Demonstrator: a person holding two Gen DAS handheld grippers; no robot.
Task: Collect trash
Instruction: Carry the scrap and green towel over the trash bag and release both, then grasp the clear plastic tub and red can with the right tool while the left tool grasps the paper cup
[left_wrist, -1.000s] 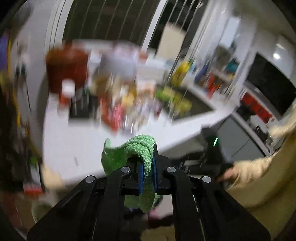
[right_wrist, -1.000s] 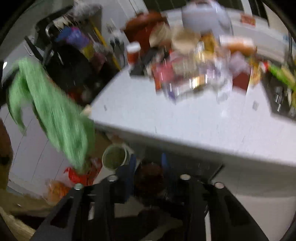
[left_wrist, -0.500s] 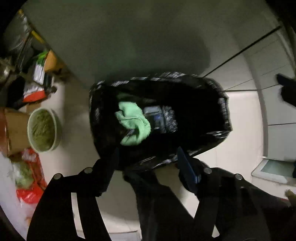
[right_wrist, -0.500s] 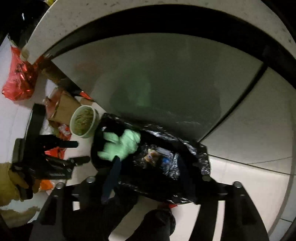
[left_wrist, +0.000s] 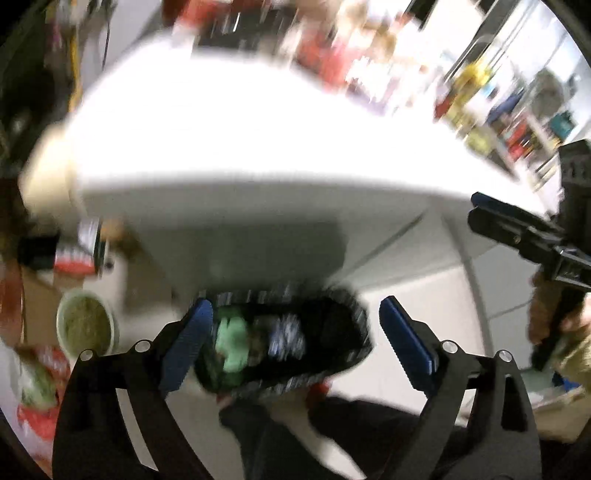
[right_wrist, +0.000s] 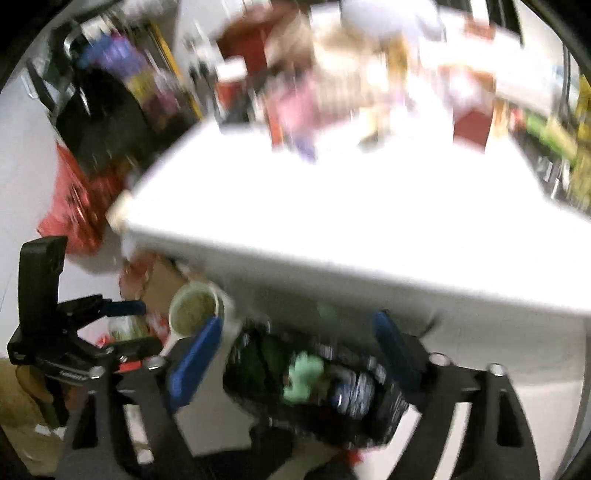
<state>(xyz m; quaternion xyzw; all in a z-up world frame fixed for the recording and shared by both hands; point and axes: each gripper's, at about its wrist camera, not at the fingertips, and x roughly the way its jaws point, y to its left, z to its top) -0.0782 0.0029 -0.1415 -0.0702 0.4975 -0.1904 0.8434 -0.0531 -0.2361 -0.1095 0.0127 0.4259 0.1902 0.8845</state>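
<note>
A black trash bag (left_wrist: 343, 325) stands open on the floor under the white counter (left_wrist: 258, 140). A green cloth (left_wrist: 231, 343) lies inside it among other trash; it also shows in the right wrist view (right_wrist: 304, 376), inside the bag (right_wrist: 384, 402). My left gripper (left_wrist: 295, 339) is open and empty above the bag. My right gripper (right_wrist: 299, 354) is open and empty too, and also appears at the right edge of the left wrist view (left_wrist: 517, 229). My left gripper shows at the left of the right wrist view (right_wrist: 122, 325). Both views are blurred.
A green bowl (left_wrist: 86, 326) sits on the floor left of the bag, beside red bags (right_wrist: 74, 199) and a cardboard box. The counter's back half holds several blurred packages and jars (right_wrist: 332, 81). Shelves with bottles (left_wrist: 509, 110) stand at the far right.
One second ago my left gripper held the green cloth; it now lies in the trash bag. Both grippers have tilted up from the bag, so the counter top is back in view.
</note>
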